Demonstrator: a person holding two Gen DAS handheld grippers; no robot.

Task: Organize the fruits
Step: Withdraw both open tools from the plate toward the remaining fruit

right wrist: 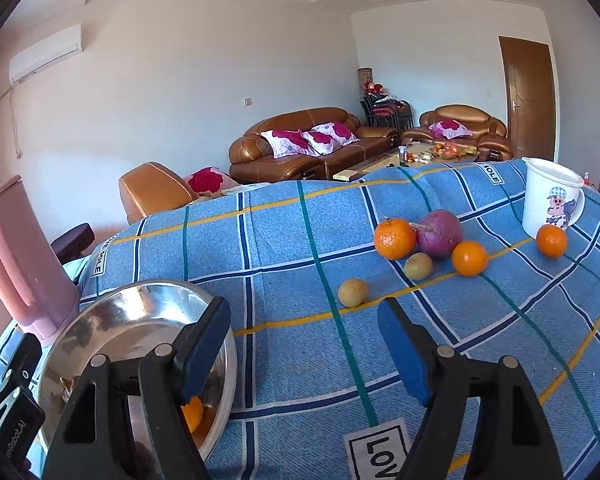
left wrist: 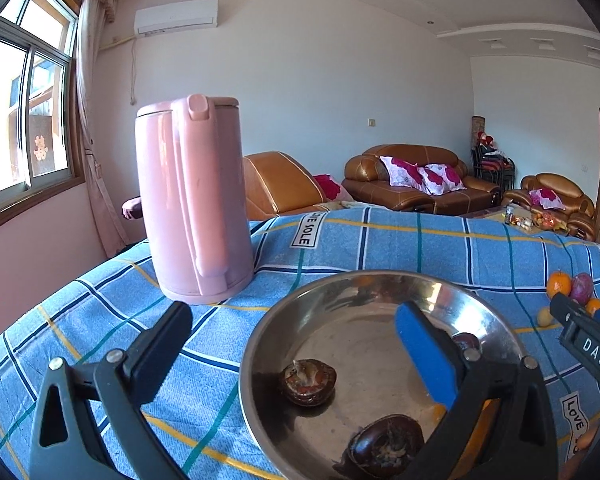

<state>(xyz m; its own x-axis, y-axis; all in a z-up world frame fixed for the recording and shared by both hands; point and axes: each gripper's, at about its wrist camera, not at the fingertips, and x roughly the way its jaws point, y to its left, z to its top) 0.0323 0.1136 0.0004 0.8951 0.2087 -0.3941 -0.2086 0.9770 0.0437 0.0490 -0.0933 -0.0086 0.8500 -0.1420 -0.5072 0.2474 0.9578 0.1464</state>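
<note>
Left wrist view: the left gripper (left wrist: 296, 332) has its jaws spread wide with nothing between them, one finger over the blue checked cloth (left wrist: 380, 240) that covers the desk, the other over a steel bowl (left wrist: 260, 344). The bowl holds two dark brown fruits (left wrist: 308, 383) and a glimpse of an orange behind the blue pad. A pink kettle (left wrist: 192, 200) stands just behind the bowl, towards the desk's left edge. Part of the right gripper shows at the right.

Right wrist view: the right gripper (right wrist: 304, 344) has its jaws apart and empty, above bare cloth. Its left finger overlaps the bowl's rim, where an orange (right wrist: 192, 414) lies inside. Further along the desk lie three oranges (right wrist: 394, 238), a purple fruit (right wrist: 440, 234) and two small yellowish fruits (right wrist: 353, 292). A white mug (right wrist: 550, 202) stands near the far right corner.
</note>
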